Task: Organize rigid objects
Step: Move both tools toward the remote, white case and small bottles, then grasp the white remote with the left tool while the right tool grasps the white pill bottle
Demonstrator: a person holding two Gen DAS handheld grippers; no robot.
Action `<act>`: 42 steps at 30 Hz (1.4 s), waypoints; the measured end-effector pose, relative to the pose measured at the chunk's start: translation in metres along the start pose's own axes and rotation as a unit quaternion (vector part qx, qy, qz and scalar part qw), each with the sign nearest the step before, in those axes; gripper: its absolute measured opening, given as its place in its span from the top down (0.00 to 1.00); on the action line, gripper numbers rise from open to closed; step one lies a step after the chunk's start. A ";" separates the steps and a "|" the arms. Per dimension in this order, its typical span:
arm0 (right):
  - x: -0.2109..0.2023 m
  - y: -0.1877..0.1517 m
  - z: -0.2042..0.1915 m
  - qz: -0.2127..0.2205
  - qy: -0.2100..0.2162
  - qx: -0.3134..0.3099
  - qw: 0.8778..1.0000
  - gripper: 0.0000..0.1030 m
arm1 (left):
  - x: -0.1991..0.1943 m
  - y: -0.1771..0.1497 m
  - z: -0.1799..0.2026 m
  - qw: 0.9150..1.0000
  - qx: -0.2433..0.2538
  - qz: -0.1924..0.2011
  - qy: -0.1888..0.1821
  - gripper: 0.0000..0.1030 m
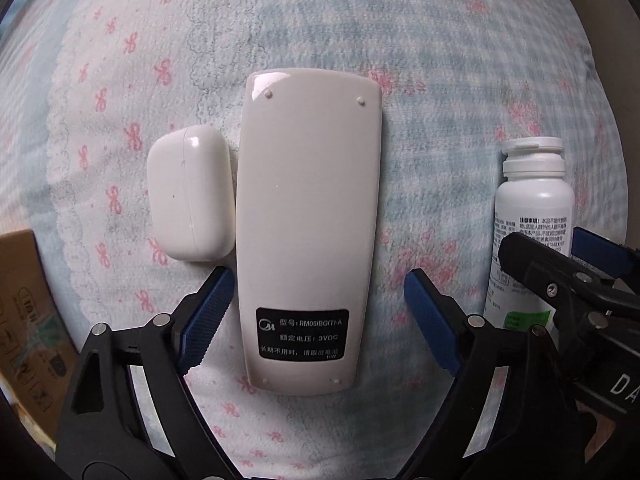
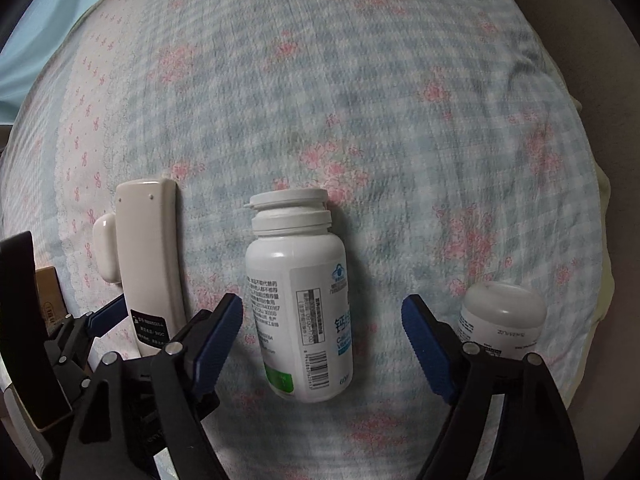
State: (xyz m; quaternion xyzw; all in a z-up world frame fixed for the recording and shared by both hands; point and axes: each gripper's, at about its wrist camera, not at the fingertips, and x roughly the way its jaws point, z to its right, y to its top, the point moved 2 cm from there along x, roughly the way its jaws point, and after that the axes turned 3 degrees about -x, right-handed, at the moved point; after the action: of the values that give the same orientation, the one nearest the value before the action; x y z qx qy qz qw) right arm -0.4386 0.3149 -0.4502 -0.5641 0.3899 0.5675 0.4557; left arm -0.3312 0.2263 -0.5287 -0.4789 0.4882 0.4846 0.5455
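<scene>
A white remote control [image 1: 308, 232] lies face down on the flowered bedspread [image 1: 360, 20], with a black label near its near end. My left gripper [image 1: 316, 304] is open, its blue pads on either side of the remote's near half, apart from it. A white earbud case [image 1: 190, 196] lies against the remote's left side. A white pill bottle [image 2: 300, 300] lies on its side with its cap ajar. My right gripper [image 2: 322, 328] is open around the bottle's lower half without touching it. The remote [image 2: 154, 264] and the case [image 2: 106, 248] also show in the right wrist view.
A small white jar [image 2: 502, 320] lies right of my right gripper. A cardboard box [image 1: 28, 320] stands at the bed's left edge. The pill bottle [image 1: 528, 240] and my right gripper [image 1: 560, 276] show at the right of the left wrist view.
</scene>
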 end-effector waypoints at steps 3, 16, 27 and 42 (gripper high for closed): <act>0.006 0.003 0.001 -0.006 0.000 0.005 1.000 0.25 | 0.000 0.004 0.002 1.000 -0.001 0.002 0.001 0.17; 0.017 0.000 0.001 -0.023 0.015 0.013 1.000 0.54 | -0.009 -0.003 -0.014 1.000 0.013 0.014 0.000 0.47; 0.010 -0.010 0.007 -0.009 0.022 0.005 1.000 0.54 | -0.019 -0.016 -0.022 1.000 0.016 0.021 -0.012 0.47; -0.048 -0.040 0.017 0.037 0.040 -0.002 0.999 0.55 | -0.089 -0.057 -0.028 0.997 0.016 0.069 -0.040 0.47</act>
State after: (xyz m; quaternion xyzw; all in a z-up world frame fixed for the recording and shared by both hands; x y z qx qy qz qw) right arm -0.4076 0.3387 -0.3989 -0.5721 0.4273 0.5623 0.4171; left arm -0.2812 0.1893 -0.4391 -0.4156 0.5058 0.5313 0.5377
